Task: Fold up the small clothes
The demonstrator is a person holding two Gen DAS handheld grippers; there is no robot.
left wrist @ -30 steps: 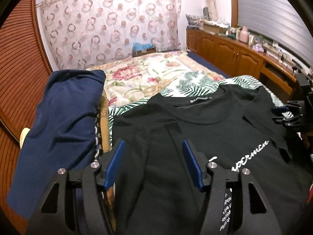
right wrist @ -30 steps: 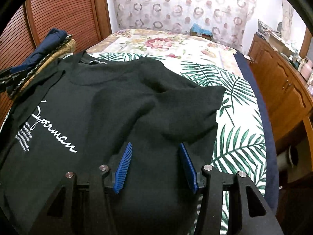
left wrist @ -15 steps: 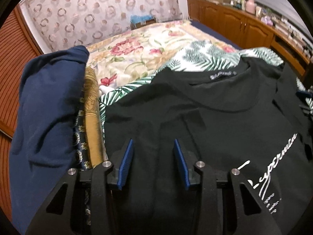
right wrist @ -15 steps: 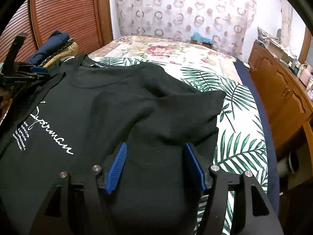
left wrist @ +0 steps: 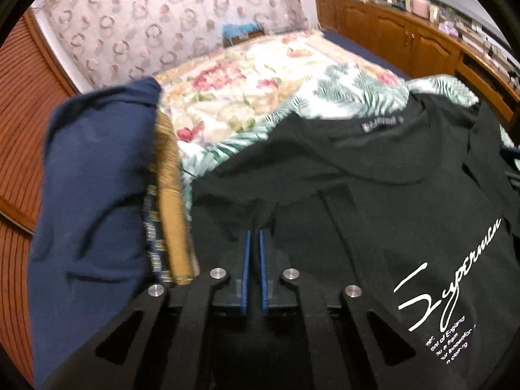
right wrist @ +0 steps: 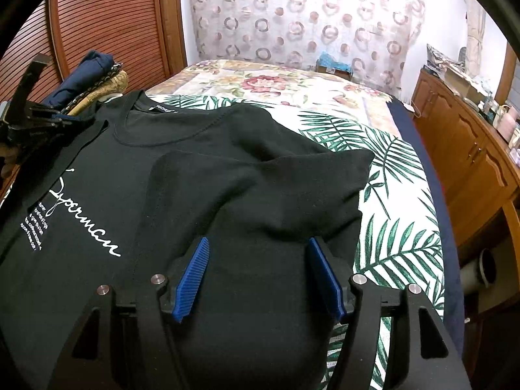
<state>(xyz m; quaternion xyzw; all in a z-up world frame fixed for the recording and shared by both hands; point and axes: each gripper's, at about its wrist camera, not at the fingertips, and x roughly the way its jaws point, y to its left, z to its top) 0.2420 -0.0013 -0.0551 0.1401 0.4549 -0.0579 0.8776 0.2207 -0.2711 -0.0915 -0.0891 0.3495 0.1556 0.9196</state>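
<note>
We pinch the black T-shirt (left wrist: 373, 195), spread on the bed (right wrist: 390, 195), with the left gripper (left wrist: 253, 243); right gripper (right wrist: 260, 260) jaws gape. Next, we fold that side inward.

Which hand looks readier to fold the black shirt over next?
Left, probably. The left gripper has its blue pads pinched on the shirt near the sleeve. The right gripper is wide open above the other sleeve, gripping nothing.
</note>
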